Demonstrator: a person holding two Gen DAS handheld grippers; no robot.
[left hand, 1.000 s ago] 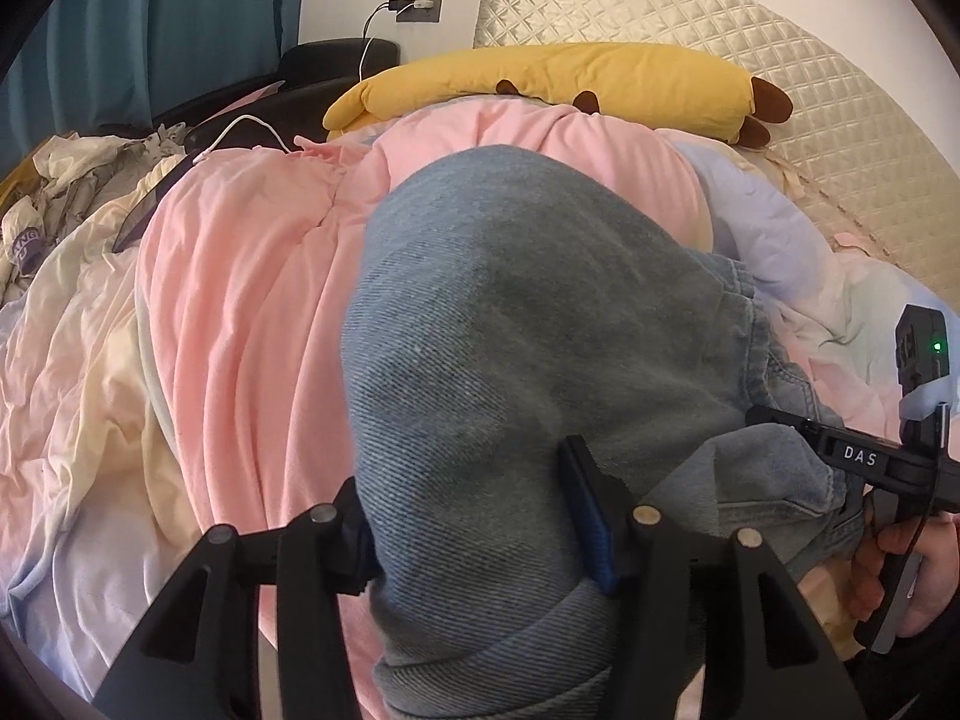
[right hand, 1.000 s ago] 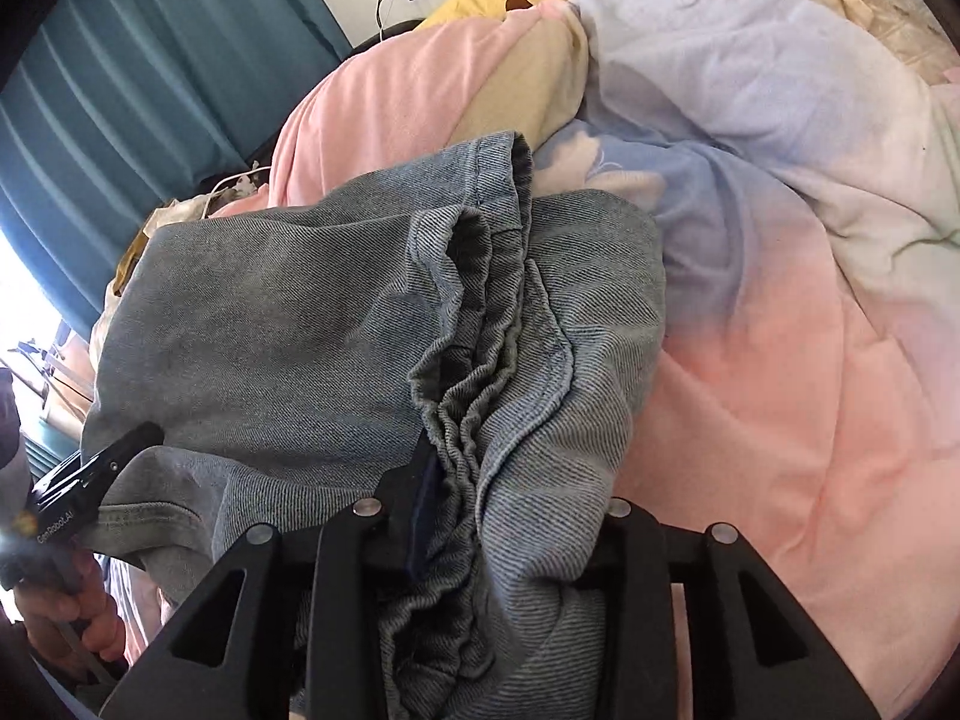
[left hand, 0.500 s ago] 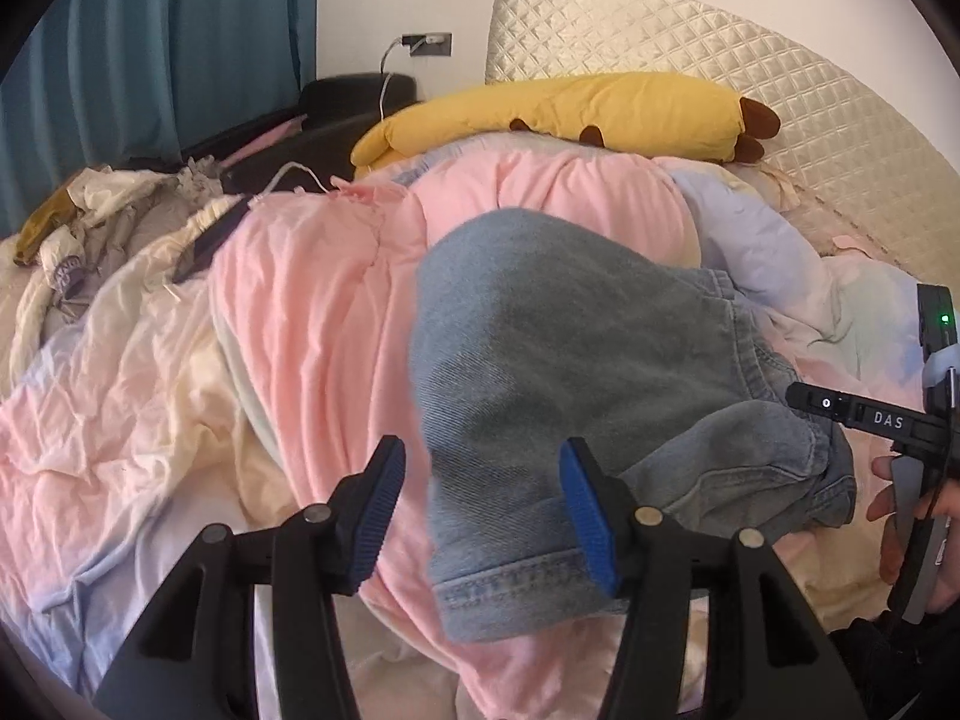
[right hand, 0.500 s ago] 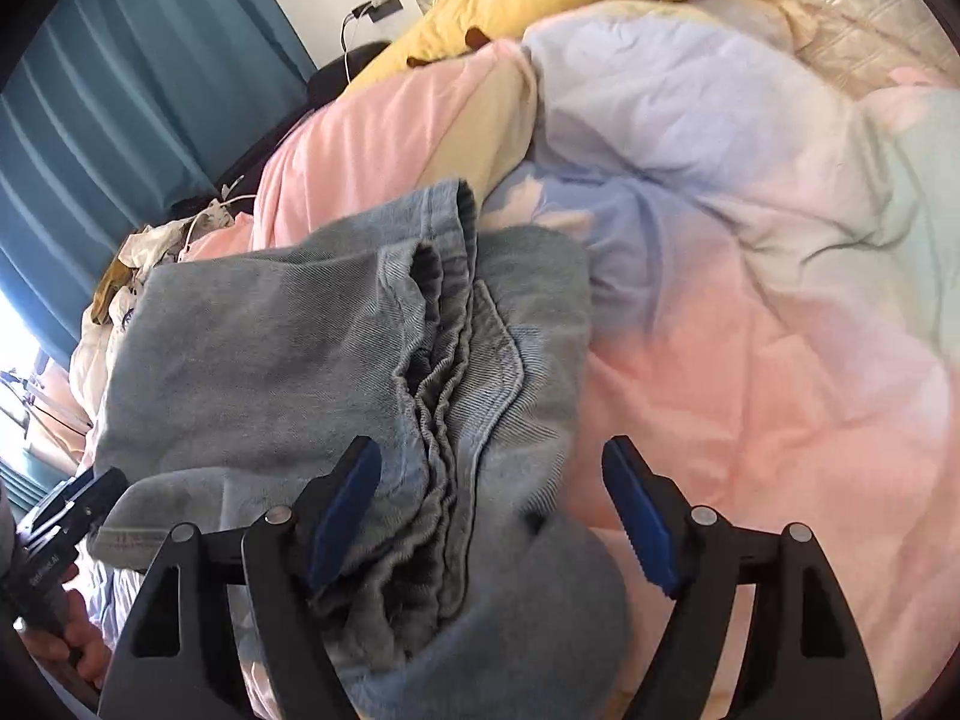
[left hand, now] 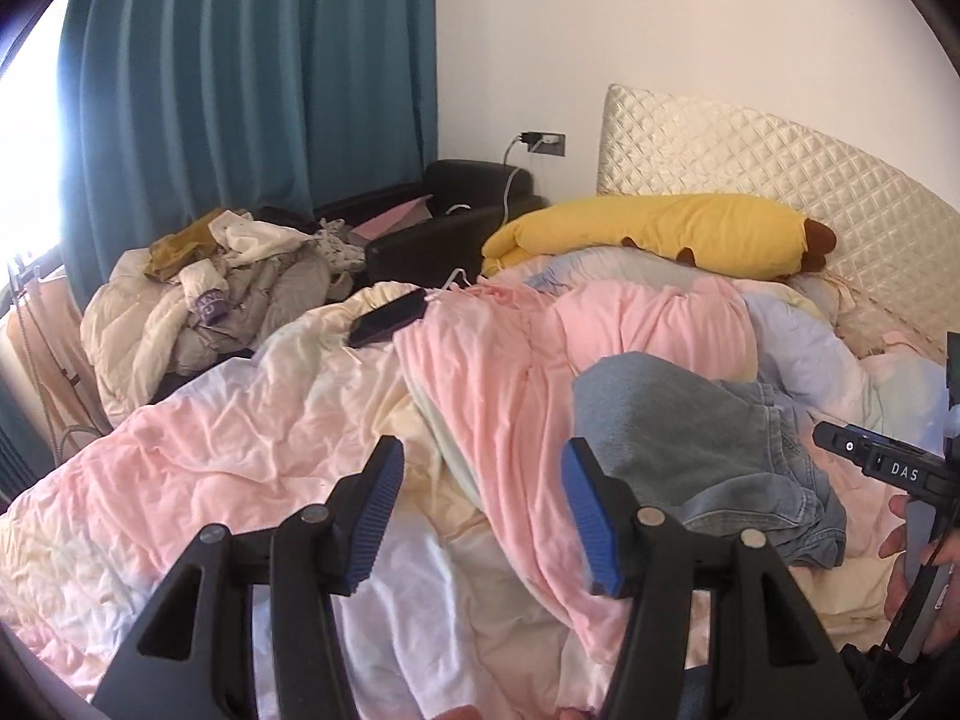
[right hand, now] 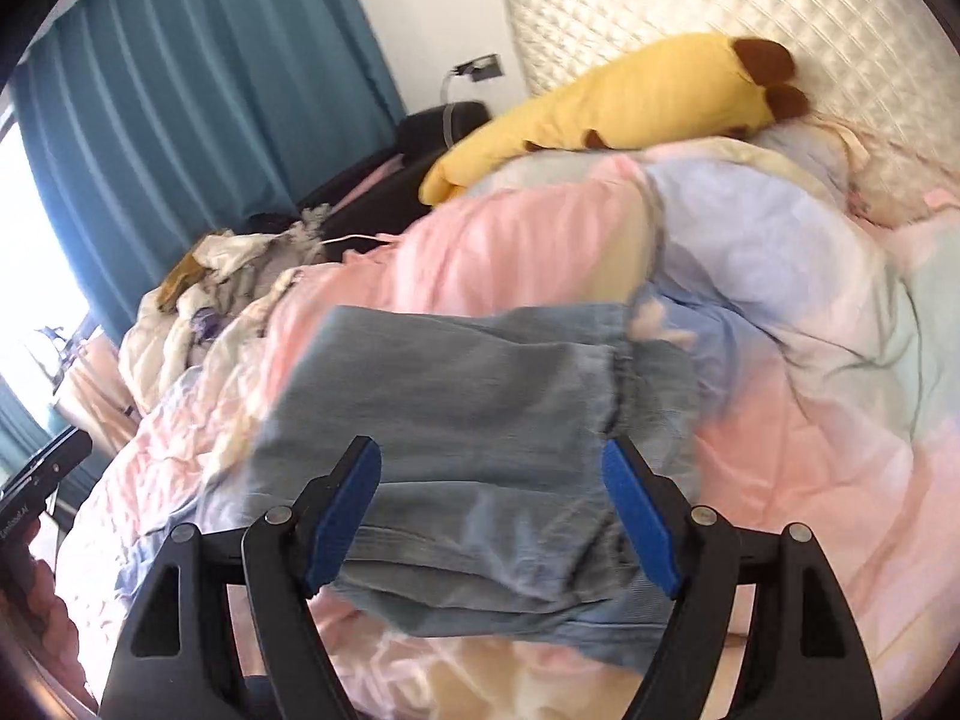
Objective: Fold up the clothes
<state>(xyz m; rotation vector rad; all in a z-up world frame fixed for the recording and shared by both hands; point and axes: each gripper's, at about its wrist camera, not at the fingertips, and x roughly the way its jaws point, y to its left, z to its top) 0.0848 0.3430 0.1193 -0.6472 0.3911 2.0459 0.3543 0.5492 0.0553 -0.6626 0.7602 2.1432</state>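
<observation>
**Folded jeans lie free on the bed, right hand the nearer**

In the left wrist view, the left gripper (left hand: 480, 516) fills the lower middle of the frame with its fingers (left hand: 375, 513) apart and nothing between them; only the pink-and-cream duvet (left hand: 240, 456) shows through the gap. The folded jeans (left hand: 708, 450) lie to the right of centre, beyond and to the right of the right-hand finger, not touching it. At the far right edge the other tool and a hand (left hand: 912, 552) on its handle show just past the denim.

In the right wrist view, the right gripper (right hand: 492, 516) sits at lower centre, its jaws having just been opening; the fingers (right hand: 639, 516) now stand wide apart, pressing on nothing. The jeans (right hand: 474, 414) lie directly ahead of and under that gap, on the duvet (right hand: 810, 450), though the blur hides whether cloth brushes the pads. Their long axis runs across the frame from left to right, roughly square to the way the fingers point, gathered waistband toward the right.

Judging from this, the right hand is nearer and squarely over the bundle; the left would have to swing rightward to reach it.
</observation>
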